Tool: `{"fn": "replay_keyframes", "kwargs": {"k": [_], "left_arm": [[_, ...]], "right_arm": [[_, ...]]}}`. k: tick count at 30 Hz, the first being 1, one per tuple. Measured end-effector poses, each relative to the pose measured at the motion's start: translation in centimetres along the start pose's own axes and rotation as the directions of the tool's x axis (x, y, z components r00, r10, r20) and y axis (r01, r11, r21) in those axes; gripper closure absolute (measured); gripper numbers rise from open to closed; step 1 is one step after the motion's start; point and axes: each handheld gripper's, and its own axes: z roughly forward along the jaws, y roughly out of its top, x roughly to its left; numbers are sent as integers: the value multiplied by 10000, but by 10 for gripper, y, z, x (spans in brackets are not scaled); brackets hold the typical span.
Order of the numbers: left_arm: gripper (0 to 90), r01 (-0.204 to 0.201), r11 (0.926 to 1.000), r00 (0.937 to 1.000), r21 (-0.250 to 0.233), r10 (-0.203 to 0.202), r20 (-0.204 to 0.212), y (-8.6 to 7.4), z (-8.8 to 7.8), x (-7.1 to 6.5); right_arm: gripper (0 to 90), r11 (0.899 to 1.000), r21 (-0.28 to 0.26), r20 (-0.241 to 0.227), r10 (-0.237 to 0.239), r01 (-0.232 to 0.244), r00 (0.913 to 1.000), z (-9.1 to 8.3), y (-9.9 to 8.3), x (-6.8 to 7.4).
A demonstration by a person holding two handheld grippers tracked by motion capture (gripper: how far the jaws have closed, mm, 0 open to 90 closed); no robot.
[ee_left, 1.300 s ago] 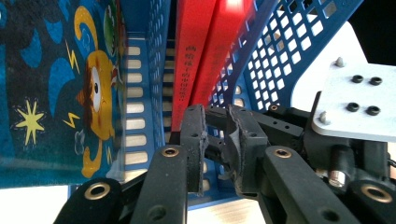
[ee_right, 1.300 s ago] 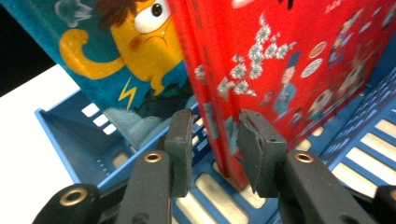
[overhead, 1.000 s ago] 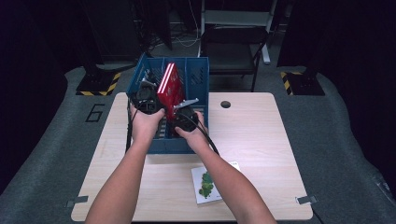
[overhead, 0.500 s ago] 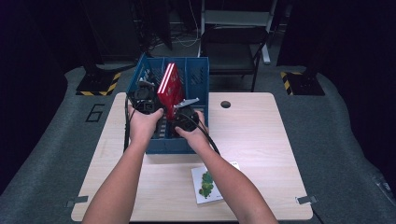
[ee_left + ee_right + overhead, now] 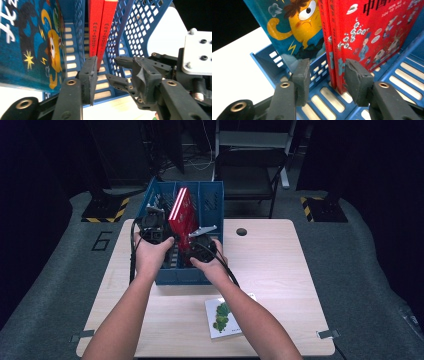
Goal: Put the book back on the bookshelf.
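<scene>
Red books [image 5: 181, 215], two of them side by side, stand upright in the middle compartment of the blue file rack [image 5: 212, 200] on the surface [image 5: 280, 270], leaning a bit. Left gripper [image 5: 152, 222] sits at the rack's left front, right gripper [image 5: 200, 251] at its right front, both held over the rack.

Right gripper view: red books [image 5: 352, 32] sit between the jaws, lower edge on the slotted rack floor [image 5: 329, 96]. Jaws have just been opening; right pad close beside the cover, left pad apart from the spines, not pressing. Blue monster book [image 5: 297, 27] stands just past the left jaw in the next compartment, with the mesh divider [image 5: 318, 68] between it and the red pair.

Left gripper view: red spines [image 5: 101, 27] ahead of and above the jaws, mesh wall [image 5: 130, 32] to their right. Jaws have also just been opening and stand apart with nothing pinched; left pad near the spines' foot. Blue cartoon cover [image 5: 32, 42] crowds the left jaw's outer side. The right gripper [image 5: 147, 75] pokes in across the right jaw, tight space.

White book with green picture [image 5: 225, 317] lies flat on the surface near the person's right forearm [image 5: 250, 315], well behind the jaws. Round hole [image 5: 242, 231] in the surface right of the rack.
</scene>
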Motion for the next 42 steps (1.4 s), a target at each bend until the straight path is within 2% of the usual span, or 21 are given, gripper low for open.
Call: {"fn": "replay_keyframes", "kwargs": {"k": [3, 6, 8, 9, 15, 21, 25, 28, 29, 33, 34, 38, 42], "left_arm": [[534, -93, 10000, 10000, 18, 93, -31, -1, -3, -1], [547, -175, 9998, 9998, 62, 174, 110, -3, -6, -2], [547, -279, 9996, 9996, 2, 279, 89, -3, -6, -4], [544, -177, 9998, 9997, -44, 177, 151, -4, -6, -5], [506, -448, 9989, 9988, -109, 450, 201, -6, -7, -7], [422, -693, 9974, 9971, -193, 699, 315, -10, -8, -9], [396, -881, 9956, 9948, -309, 896, 487, -12, -12, -12], [383, -973, 9942, 9932, -456, 999, 602, -15, -14, -13], [378, -1004, 9936, 9928, -527, 1035, 607, -16, -14, -13], [379, -1233, 9914, 9895, -445, 1262, 700, -20, -15, -14], [379, -1149, 9921, 9902, -510, 1184, 735, -21, -15, -15], [388, -1306, 9898, 9874, -561, 1349, 822, -26, -17, -15], [399, -1505, 9870, 9828, -569, 1556, 999, -33, -19, -15]], "right_arm": [[509, 9999, 41, 147, 157, -158, 9998, -6, -3, 0], [482, 9998, 198, 367, -27, 20, 9993, -13, -5, 2], [462, 9999, 130, 229, -88, 85, 9997, -18, -7, 1], [456, 9999, 142, 218, -2, -1, 9998, -21, -8, 1], [407, 9997, -133, 76, 220, -219, 9997, -35, -11, -1], [387, 9995, -298, 14, -67, 68, 10000, -48, -14, 0], [357, 9995, -310, -61, 28, -30, 10000, -53, -17, 2], [349, 9994, -298, -45, -183, 181, 9998, -56, -20, 3], [348, 9995, -278, -91, -125, 122, 9999, -57, -21, 4], [349, 9993, -298, -148, -215, 211, 9997, -65, -26, 8], [349, 9991, -326, -154, -282, 277, 9995, -66, -27, 8], [350, 9993, -267, -191, -251, 246, 9995, -72, -30, 11], [350, 9986, -249, -192, -475, 470, 9987, -78, -35, 14]]}}
